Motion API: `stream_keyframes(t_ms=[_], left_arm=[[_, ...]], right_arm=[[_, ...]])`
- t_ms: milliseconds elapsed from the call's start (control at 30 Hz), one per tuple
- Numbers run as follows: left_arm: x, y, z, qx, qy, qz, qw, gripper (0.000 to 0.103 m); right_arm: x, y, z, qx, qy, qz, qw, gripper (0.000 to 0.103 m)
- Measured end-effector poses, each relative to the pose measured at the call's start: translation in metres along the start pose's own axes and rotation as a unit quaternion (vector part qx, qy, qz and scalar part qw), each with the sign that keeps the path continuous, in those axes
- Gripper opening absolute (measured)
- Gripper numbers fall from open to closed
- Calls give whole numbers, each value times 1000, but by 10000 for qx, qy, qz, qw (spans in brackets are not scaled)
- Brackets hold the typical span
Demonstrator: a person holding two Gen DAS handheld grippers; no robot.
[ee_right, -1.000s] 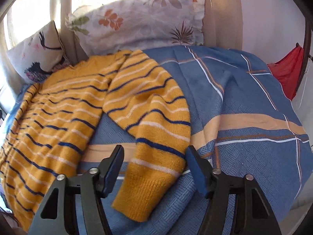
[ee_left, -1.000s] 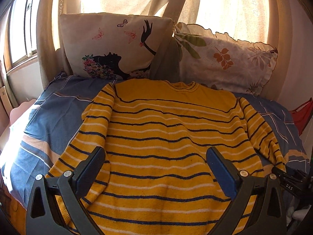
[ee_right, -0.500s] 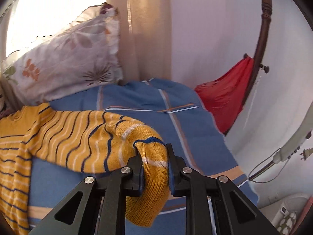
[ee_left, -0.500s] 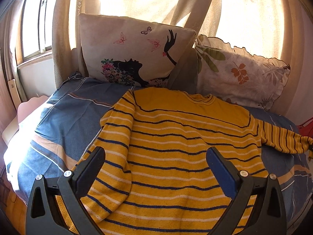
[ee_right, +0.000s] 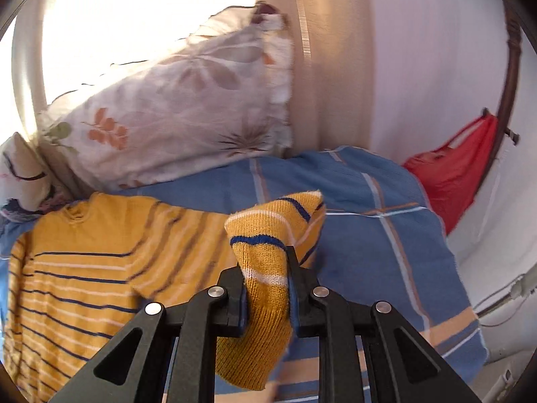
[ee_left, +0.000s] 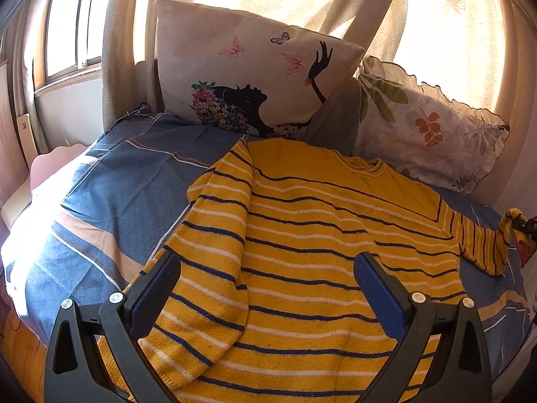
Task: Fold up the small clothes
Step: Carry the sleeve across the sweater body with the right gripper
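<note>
I saw bare bedspread [ee_left: 110, 208] left of the sweater [ee_left: 319, 252], while two pillows [ee_left: 241, 77] and the curtain [ee_right: 332, 67] blocked the far side.

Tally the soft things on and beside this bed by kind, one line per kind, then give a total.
Striped sweater: 1
Pillows: 2 (butterfly print, leaf print)
Blue checked bedspread: 1
Red bag: 1
Total: 5
</note>
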State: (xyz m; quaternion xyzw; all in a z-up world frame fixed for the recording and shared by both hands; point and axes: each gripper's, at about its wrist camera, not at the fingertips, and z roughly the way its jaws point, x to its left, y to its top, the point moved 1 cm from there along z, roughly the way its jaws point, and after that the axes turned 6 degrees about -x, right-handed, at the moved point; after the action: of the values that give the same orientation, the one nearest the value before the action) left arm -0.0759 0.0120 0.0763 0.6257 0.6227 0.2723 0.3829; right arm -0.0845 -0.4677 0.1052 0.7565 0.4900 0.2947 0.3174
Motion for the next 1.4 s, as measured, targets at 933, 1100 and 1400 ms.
stream_keyframes(t_ms=[933, 1100, 1400], left_arm=[[85, -9, -3, 74, 516, -758, 9958, 103], [85, -10, 0, 92, 485, -765, 9958, 103], [94, -10, -1, 93, 526, -836, 9951, 103]], right_arm=[[312, -38, 76, 1251, 3369, -719, 9304, 51], [294, -47, 74, 1210, 2806, -1051, 9463, 30], [355, -50, 115, 1187, 2083, -2250, 9444, 28]])
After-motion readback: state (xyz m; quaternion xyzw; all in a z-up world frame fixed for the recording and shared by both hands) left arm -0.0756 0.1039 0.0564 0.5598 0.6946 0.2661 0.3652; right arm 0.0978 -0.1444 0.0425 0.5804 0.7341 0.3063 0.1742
